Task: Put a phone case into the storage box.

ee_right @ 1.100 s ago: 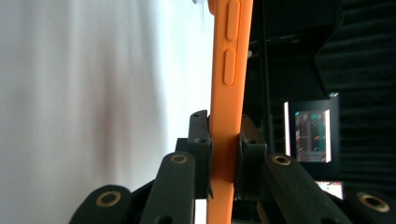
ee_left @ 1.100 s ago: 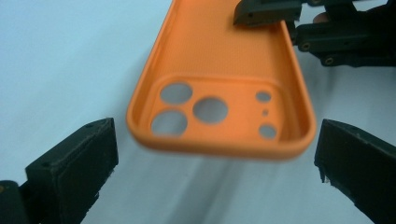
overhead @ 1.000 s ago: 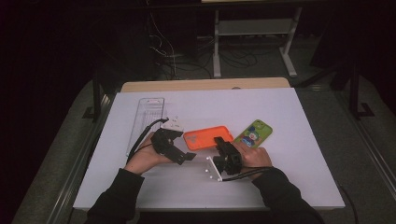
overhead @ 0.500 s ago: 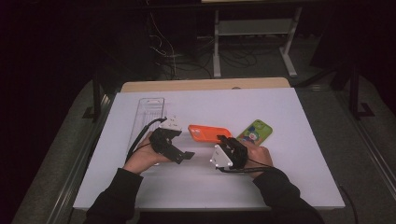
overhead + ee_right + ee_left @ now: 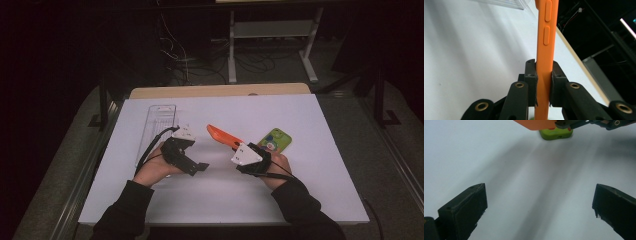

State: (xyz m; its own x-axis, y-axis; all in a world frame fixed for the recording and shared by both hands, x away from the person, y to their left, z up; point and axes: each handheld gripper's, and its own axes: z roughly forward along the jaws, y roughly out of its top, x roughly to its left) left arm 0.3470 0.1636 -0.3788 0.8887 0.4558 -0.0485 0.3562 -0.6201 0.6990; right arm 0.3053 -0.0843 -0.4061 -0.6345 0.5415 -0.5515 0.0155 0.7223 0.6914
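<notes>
1. A white table top [image 5: 310, 190] is taking up most of the high view, with a person's dark-sleeved forearms coming in over its near edge.
2. A clear plastic tray [image 5: 156, 131] is lying on the far left part of the table, lengthwise away from the person, just beyond the left hand.
3. The left gripper [image 5: 199, 167] is sitting in the left hand near the middle-left of the table, pointing across toward the right gripper. In the left gripper view its two black jaws are standing wide apart with nothing but bare table between them.
4. The right gripper [image 5: 235, 148] is sitting in the right hand, right of centre, pointing away and to the left. In the right gripper view its pads are pressing on both faces of an orange phone case [image 5: 546, 45], gripping it by one end.
5. The orange phone case is riding edge-up off the table, tilted, its free end reaching toward the middle of the table; two side buttons are showing on its narrow edge.
6. A green phone case [image 5: 274, 141] is lying flat on the table just right of the right gripper, apart from the orange one.
</notes>
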